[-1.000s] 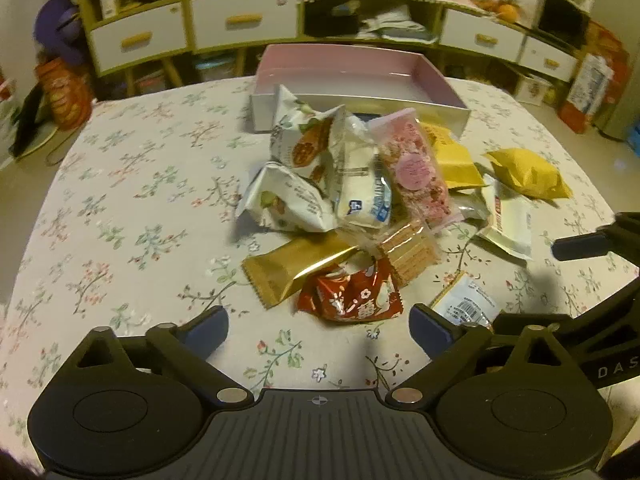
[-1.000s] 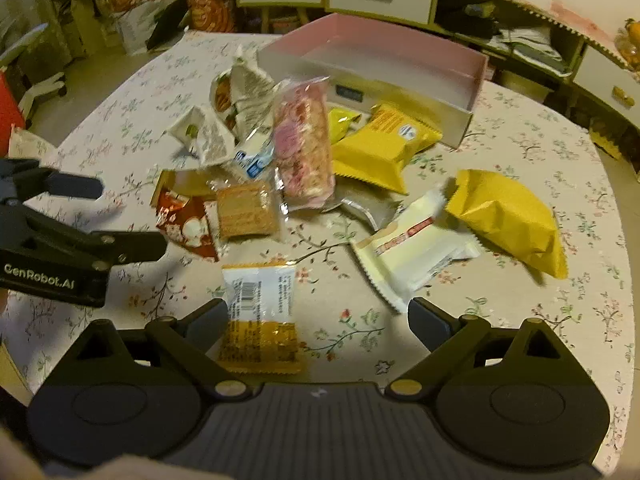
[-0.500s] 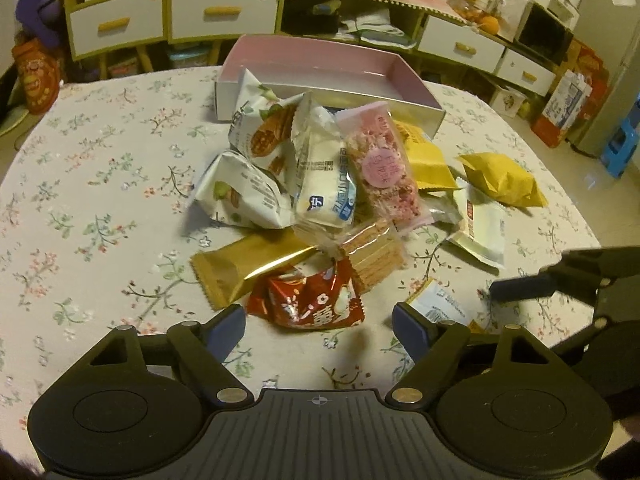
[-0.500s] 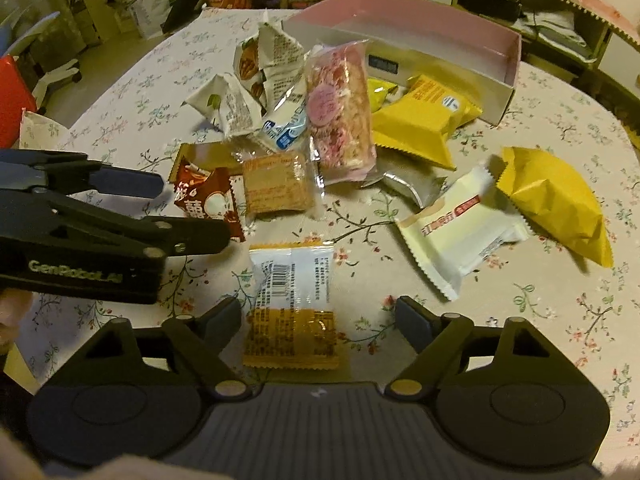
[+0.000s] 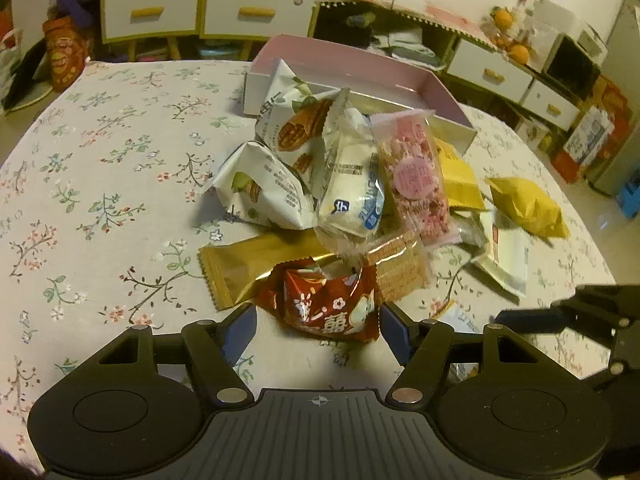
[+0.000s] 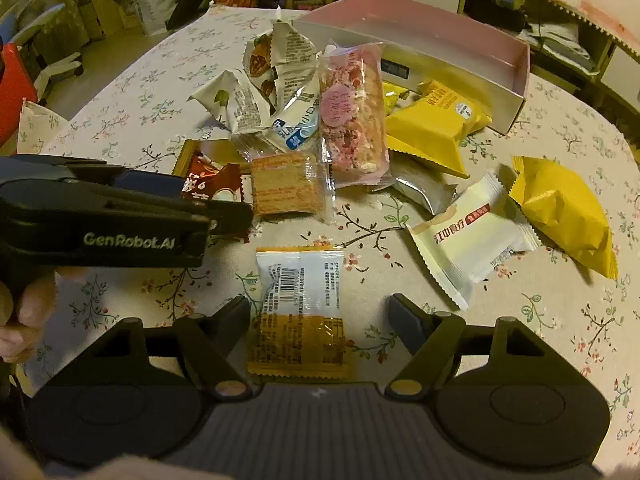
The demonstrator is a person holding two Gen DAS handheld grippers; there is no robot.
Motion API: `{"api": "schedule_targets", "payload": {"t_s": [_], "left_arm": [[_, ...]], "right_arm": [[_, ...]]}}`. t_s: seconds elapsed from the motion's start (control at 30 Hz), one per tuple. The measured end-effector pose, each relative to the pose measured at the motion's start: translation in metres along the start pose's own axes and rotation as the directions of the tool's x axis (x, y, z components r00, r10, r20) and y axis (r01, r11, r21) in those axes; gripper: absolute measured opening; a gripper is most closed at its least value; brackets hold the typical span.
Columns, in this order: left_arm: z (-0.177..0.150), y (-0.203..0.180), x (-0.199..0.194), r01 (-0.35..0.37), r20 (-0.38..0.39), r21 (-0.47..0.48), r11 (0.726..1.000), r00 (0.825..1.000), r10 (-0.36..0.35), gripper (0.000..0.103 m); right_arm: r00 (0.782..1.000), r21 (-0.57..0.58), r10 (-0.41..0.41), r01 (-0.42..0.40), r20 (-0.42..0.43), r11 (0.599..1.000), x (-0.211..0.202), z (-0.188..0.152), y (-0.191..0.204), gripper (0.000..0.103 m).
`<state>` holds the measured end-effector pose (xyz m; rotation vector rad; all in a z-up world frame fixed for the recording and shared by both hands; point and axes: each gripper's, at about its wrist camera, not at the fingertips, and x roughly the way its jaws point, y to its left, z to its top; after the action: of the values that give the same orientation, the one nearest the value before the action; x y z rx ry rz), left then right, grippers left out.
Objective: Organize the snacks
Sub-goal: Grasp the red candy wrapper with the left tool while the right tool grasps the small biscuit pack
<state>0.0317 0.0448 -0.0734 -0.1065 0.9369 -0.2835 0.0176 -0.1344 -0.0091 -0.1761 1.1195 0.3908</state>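
Note:
A heap of snack packets lies on the flowered tablecloth in front of a pink and white box. My left gripper is open, its fingers on either side of a red packet at the heap's near edge. The red packet also shows in the right wrist view, partly behind the left gripper. My right gripper is open around a white and orange packet lying flat. A gold bar, a pink packet and a wafer packet lie close by.
Yellow bags and a white packet lie to the right. A low cabinet with white drawers stands behind the table. The table edge curves round at the right.
Both grippers have moved forward and down toward the table. The left now straddles the red packet, the right straddles the white and orange packet. Both stay open.

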Motion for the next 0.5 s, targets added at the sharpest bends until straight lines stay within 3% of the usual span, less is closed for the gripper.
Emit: {"api": "schedule_targets", "payload": {"t_s": [0.33, 0.43, 0.5], "left_arm": [[-0.0002, -0.0031, 0.0032, -0.008, 0.033, 0.004, 1.000, 0.999, 0.008, 0.071], [-0.0001, -0.0059, 0.0033, 0.000, 0.033, 0.013, 1.000, 0.999, -0.001, 0.063], [-0.0002, -0.0078, 0.0028, 0.016, 0.032, 0.020, 1.000, 0.999, -0.017, 0.052]], "right_arm": [[1.000, -0.013, -0.012, 0.012, 0.005, 1.000, -0.0003, 0.0013, 0.0040, 0.063], [1.000, -0.014, -0.010, 0.010, 0.010, 1.000, -0.0024, 0.0009, 0.0040, 0.052], [1.000, -0.015, -0.010, 0.010, 0.014, 1.000, -0.0039, 0.0015, 0.0041, 0.039]]}}
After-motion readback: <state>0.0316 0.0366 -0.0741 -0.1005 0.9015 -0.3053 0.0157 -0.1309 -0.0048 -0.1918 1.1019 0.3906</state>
